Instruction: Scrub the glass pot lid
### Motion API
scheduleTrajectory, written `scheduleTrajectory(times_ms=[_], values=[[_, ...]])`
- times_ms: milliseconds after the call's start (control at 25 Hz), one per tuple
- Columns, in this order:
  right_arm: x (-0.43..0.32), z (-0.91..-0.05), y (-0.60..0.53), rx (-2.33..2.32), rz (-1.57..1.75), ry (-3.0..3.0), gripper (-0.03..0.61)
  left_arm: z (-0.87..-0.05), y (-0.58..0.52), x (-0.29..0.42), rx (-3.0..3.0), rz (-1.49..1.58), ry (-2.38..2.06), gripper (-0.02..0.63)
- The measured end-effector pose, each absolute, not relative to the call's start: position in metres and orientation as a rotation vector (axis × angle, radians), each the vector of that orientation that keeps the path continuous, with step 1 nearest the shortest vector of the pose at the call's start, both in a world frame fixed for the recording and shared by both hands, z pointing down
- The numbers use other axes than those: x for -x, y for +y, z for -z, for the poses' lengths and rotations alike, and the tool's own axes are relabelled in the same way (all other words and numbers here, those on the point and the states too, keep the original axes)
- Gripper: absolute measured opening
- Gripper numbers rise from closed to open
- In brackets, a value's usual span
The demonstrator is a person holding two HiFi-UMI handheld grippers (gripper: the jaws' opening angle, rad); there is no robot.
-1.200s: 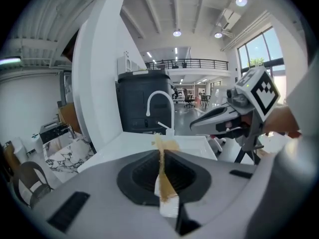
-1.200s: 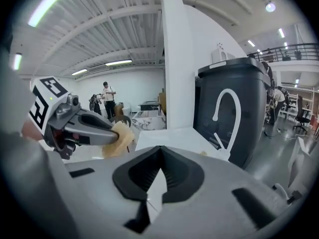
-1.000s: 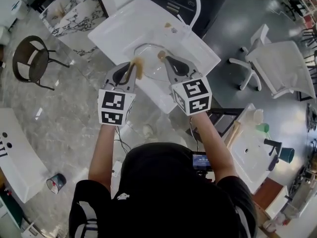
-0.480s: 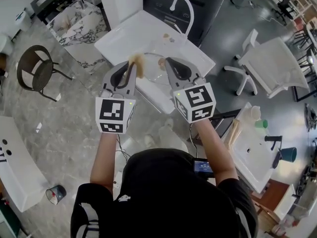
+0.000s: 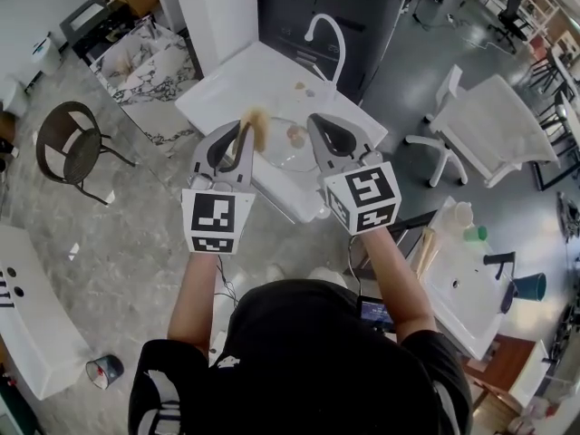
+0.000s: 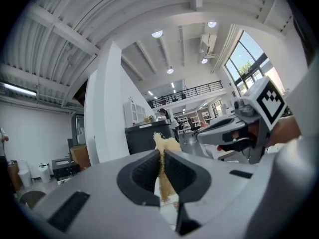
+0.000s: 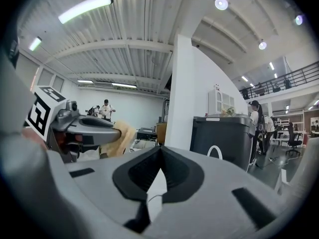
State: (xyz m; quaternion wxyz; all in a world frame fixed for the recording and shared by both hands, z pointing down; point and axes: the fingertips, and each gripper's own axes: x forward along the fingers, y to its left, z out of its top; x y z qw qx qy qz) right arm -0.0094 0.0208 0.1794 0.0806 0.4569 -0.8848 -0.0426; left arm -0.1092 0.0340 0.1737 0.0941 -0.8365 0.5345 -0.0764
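Glass, clear and domed, the lid shows mostly as a pale shine with a tan knob at its centre. It sits in the sink basin, toward the near edge, and in the head view it lies between my two grippers. My left gripper is clamped on a tan, fibrous scrubber, whose frayed end sticks out past the tips, over the lid's left rim. My right gripper has its jaws pressed together with nothing between them, its tips just right of the knob. I can't tell whether scrubber or tips touch the glass. Brown specks dot the sink's far edge by the tap.
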Motion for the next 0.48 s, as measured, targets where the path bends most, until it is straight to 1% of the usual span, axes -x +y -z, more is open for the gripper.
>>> scheduleTrajectory(times_ms=[480], values=[[-0.019, -0.157, 0.022, -1.297, 0.154, -2.71, -0.003, -0.151, 0.039, 0.069, 2.493, 0.17, 1.641, 0.018]])
